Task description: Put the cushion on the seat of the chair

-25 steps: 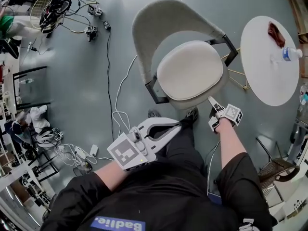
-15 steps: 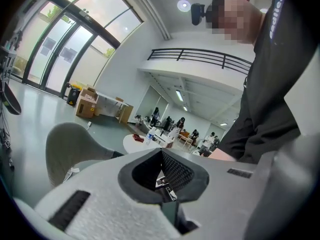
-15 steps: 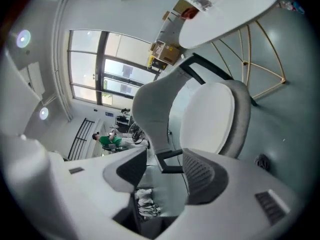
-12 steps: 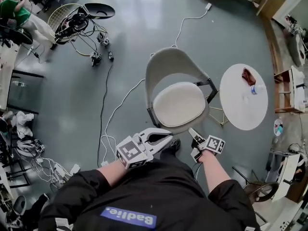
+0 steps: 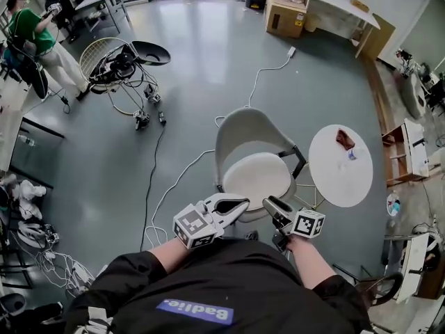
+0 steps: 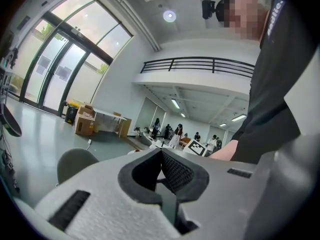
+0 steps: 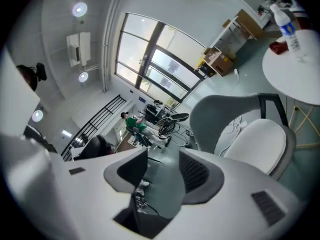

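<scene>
A grey shell chair (image 5: 245, 132) stands on the floor ahead of me, and a cream cushion (image 5: 256, 179) lies flat on its seat. Both grippers hover close together over the seat's near edge, holding nothing. My left gripper (image 5: 245, 202) has its tips together and is shut; its own view (image 6: 161, 153) shows the chair back (image 6: 75, 162) low at the left. My right gripper (image 5: 266, 202) is open, and floor shows between its pads in its own view (image 7: 164, 154). That view also has the cushion (image 7: 255, 139) and chair back (image 7: 220, 113) to the right of the jaws.
A round white table (image 5: 332, 181) stands right of the chair with a water bottle (image 5: 350, 154) and a reddish object (image 5: 343, 138). A white cable (image 5: 174, 179) runs across the floor to the chair's left. A wire basket with tangled cables (image 5: 115, 65) sits far left; cardboard boxes (image 5: 285, 12) stand at the back.
The head view has pulled up and back, so the chair looks smaller and farther. Both grippers have risen and come closer together. The cushion stays on the seat.
</scene>
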`<act>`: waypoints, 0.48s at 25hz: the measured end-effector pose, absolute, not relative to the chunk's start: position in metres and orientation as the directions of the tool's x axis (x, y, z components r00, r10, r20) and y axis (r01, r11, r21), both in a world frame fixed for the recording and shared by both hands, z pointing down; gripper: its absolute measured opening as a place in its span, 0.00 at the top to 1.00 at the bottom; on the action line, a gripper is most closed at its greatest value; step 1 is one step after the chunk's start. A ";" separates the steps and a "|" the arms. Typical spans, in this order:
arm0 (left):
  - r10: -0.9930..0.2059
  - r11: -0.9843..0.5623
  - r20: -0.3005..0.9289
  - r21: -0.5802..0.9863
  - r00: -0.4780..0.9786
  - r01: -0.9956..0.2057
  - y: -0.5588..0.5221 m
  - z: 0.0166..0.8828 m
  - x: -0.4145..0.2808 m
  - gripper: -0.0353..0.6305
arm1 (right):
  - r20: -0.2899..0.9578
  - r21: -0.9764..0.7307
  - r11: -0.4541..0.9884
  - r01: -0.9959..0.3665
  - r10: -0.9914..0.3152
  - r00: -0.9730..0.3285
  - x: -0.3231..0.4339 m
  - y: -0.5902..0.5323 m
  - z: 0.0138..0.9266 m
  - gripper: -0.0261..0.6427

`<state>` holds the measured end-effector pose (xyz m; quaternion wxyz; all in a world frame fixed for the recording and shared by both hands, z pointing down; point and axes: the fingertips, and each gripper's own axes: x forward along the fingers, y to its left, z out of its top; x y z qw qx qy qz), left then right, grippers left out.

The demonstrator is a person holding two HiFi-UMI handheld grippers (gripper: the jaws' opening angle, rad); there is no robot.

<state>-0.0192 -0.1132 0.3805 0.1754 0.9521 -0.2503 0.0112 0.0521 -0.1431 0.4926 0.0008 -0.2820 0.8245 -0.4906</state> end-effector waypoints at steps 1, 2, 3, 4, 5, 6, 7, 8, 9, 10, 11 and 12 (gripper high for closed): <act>-0.474 -0.815 0.103 0.324 0.874 -0.481 -0.113 0.378 -0.020 0.92 | 0.265 -0.789 0.400 -0.467 -0.464 -0.845 0.046 -0.142 0.478 0.65; -0.475 -0.818 0.099 0.318 0.875 -0.480 -0.113 0.377 -0.020 0.92 | 0.256 -0.765 0.441 -0.469 -0.460 -0.850 0.040 -0.142 0.464 0.66; -0.474 -0.821 0.096 0.312 0.875 -0.479 -0.113 0.375 -0.020 0.92 | 0.250 -0.739 0.480 -0.472 -0.455 -0.855 0.035 -0.141 0.451 0.66; -0.474 -0.823 0.093 0.306 0.876 -0.478 -0.114 0.372 -0.020 0.92 | 0.245 -0.713 0.516 -0.475 -0.451 -0.858 0.030 -0.140 0.439 0.67; -0.473 -0.826 0.091 0.301 0.876 -0.477 -0.115 0.369 -0.021 0.92 | 0.240 -0.688 0.547 -0.477 -0.449 -0.861 0.027 -0.139 0.428 0.68; -0.474 -0.827 0.087 0.297 0.876 -0.477 -0.116 0.365 -0.022 0.92 | 0.233 -0.666 0.572 -0.478 -0.449 -0.863 0.023 -0.137 0.418 0.69; -0.476 -0.828 0.083 0.294 0.876 -0.478 -0.117 0.361 -0.023 0.92 | 0.224 -0.646 0.594 -0.478 -0.451 -0.864 0.020 -0.136 0.408 0.70; -0.478 -0.829 0.078 0.291 0.875 -0.478 -0.119 0.357 -0.025 0.92 | 0.216 -0.626 0.614 -0.481 -0.456 -0.864 0.017 -0.136 0.399 0.72; -0.479 -0.830 0.073 0.288 0.875 -0.478 -0.121 0.353 -0.026 0.92 | 0.210 -0.605 0.631 -0.486 -0.462 -0.862 0.014 -0.135 0.392 0.73; -0.478 -0.832 0.069 0.285 0.876 -0.476 -0.123 0.350 -0.027 0.92 | 0.207 -0.583 0.645 -0.494 -0.470 -0.858 0.012 -0.135 0.386 0.75; -0.475 -0.834 0.065 0.283 0.877 -0.473 -0.124 0.347 -0.027 0.92 | 0.206 -0.560 0.657 -0.504 -0.480 -0.853 0.010 -0.134 0.383 0.76; -0.474 -0.836 0.064 0.281 0.878 -0.471 -0.123 0.346 -0.027 0.92 | 0.204 -0.538 0.667 -0.515 -0.489 -0.848 0.008 -0.133 0.381 0.78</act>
